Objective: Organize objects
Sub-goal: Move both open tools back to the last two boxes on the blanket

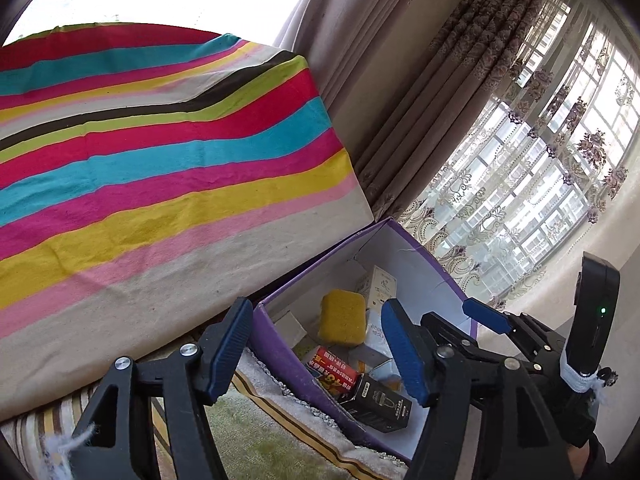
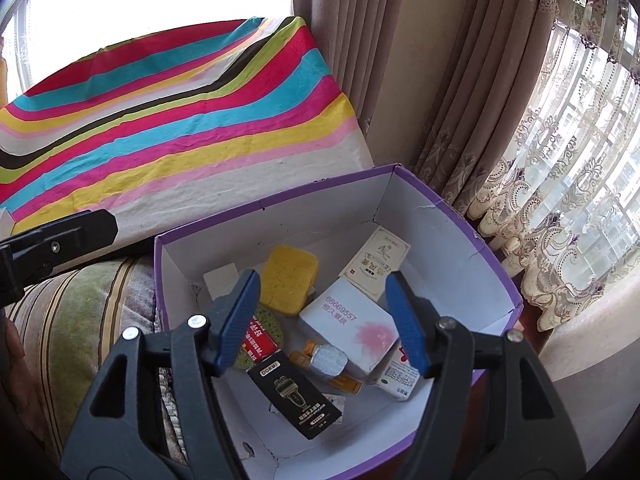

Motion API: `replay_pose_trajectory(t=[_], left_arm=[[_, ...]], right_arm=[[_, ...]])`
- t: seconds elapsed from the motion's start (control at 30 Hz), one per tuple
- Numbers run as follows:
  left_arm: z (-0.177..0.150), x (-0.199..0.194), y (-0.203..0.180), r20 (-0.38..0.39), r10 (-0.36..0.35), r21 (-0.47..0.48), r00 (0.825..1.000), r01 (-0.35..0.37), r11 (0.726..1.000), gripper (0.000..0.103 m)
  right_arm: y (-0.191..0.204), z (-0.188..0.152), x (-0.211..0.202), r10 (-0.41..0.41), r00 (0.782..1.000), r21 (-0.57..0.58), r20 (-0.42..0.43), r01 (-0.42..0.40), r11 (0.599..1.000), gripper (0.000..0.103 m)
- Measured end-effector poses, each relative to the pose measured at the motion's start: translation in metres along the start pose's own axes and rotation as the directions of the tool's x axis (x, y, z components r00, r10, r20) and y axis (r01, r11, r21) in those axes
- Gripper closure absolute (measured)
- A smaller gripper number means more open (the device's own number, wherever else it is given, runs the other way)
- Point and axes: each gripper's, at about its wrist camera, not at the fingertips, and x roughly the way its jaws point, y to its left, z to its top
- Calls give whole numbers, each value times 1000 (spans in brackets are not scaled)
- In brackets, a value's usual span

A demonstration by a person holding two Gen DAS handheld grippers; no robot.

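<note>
1. The right gripper [image 2: 320, 324] hangs over the open purple box [image 2: 496, 280], jaws spread wide with nothing between them; the left gripper [image 1: 316, 352] is also wide open and empty, set over the box's near-left wall with one finger outside it and one over the inside
2. The task's things lie in the box: a yellow sponge [image 2: 289, 280], a large white carton [image 2: 348, 326] with a pink mark, a cream card box [image 2: 376, 264], a black trimmer box [image 2: 294, 394], a red packet [image 2: 258, 340], a small foil-topped bottle [image 2: 329, 360] and a white medicine box [image 2: 398, 378]
3. Straight below and ahead of the right jaws are the trimmer box and the foil-topped bottle; the trimmer box's long axis runs slantwise from upper left to lower right, so the jaws, which open left to right, would cross it at an angle
4. I judge the right gripper nearer to every item, being centred over the opening, while the left sits at the edge
5. Room is tight: the items overlap or touch near the middle, the walls stand high all round, and bare floor shows only at the near end
6. The striped cloth [image 2: 180, 120] beside the box looks bare, open room for setting things down
</note>
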Motion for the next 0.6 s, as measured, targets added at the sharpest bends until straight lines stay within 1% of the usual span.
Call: replay_pose_trajectory(t=[0.23,0.37,0.6], left_arm=[[-7,-29,27,49,57,-40,997,-55,998,35],[-13,-47,44,77,88,-68,993,-83,994,35],[-24,-78,72,115,137,-126,984,-123,984,35]], right_arm=[[11,2,-7,23,1000,-15,13,-23,1000,30],[22,2,-12,48,999,-23,19,-48,999,27],[49,-5,-16,105,994,-57,7,-105,993,26]])
